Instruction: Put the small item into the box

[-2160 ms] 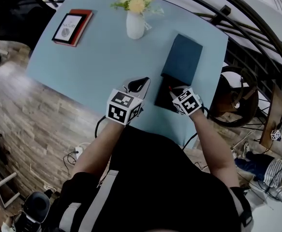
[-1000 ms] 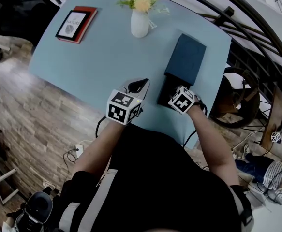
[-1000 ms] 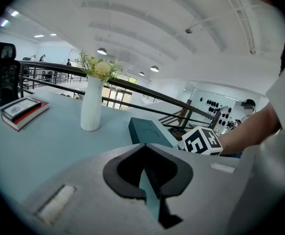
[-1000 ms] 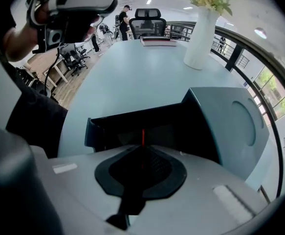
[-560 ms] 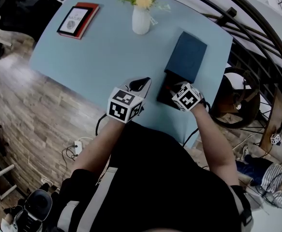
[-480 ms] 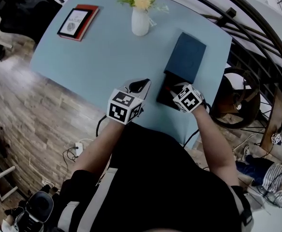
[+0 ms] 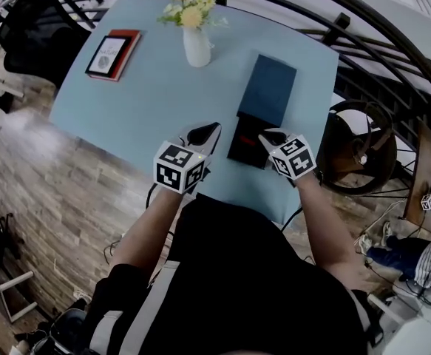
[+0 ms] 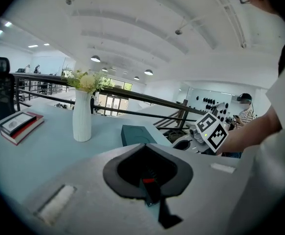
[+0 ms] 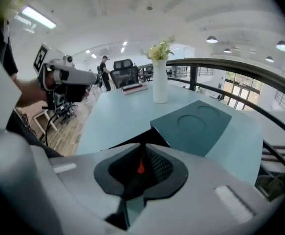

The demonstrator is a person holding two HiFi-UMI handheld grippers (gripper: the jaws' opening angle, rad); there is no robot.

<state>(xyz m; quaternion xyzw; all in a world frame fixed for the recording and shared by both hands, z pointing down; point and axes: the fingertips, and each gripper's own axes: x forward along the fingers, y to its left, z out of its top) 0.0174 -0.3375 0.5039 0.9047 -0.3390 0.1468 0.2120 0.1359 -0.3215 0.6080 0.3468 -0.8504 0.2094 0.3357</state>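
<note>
Pale blue surface (image 7: 148, 102). An open black box (image 7: 239, 152) sits near its front right edge. Every position below is given from this box.

- Small red item (image 7: 245, 137): lies inside the box on its dark floor, clear of both tongs.
- Teal lid (image 7: 267, 89): lies flat just beyond the box and meets its far edge. In the right gripper view, two round impressions show on its top.
- Left tongs (image 7: 206, 129): just left of the box and apart from it, tips over bare surface. In the left gripper view the jaws are pressed together, with nothing gripped.
- Right tongs (image 7: 268, 134): at the box's right edge, tips just over the rim. In the right gripper view the jaws meet and nothing is held. A small red spot shows at the seam, and I cannot tell what it is.
- White vase (image 7: 197, 46) of flowers: well beyond the box, to its left.
- Red-edged book (image 7: 112, 53): further left, near the far corner.
</note>
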